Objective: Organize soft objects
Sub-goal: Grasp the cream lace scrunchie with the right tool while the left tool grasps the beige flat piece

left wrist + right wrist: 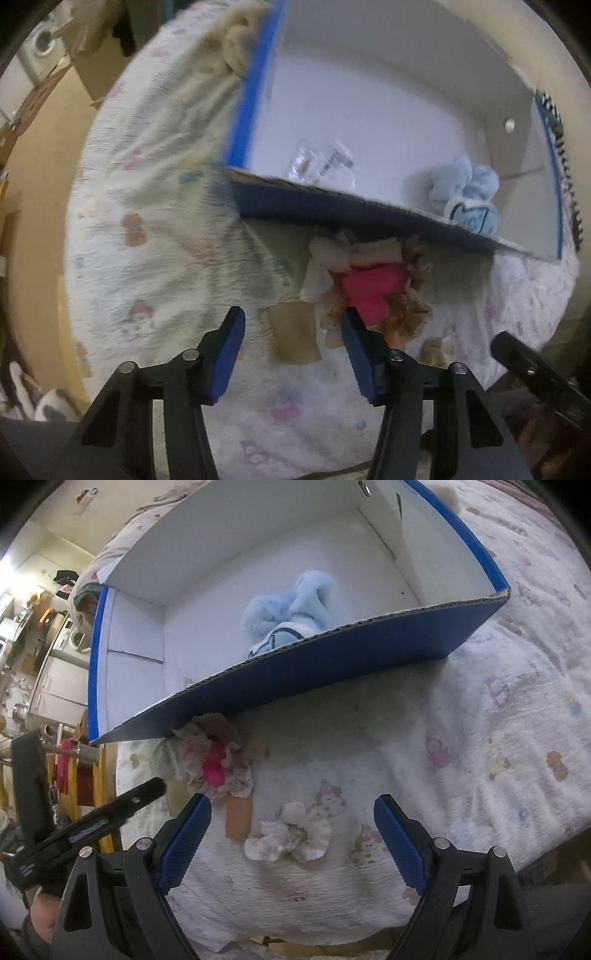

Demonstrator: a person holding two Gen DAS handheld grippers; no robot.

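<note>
A blue cardboard box [332,206] [332,661] with a white inside stands on the printed bed sheet. A light blue plush toy [465,192] [291,616] lies inside it. A doll with a pink dress and lace frills [369,291] [216,764] lies on the sheet against the box's front wall. A small cream frilly cloth [291,836] lies in front of my right gripper [291,830], which is open and empty. My left gripper [291,350] is open and empty, its right finger close to the doll.
A clear plastic wrapper [325,162] lies on the box floor. A cream plush [236,40] lies beyond the box's left wall. Cardboard boxes [55,122] stand left of the bed. Room furniture [55,672] shows at the left.
</note>
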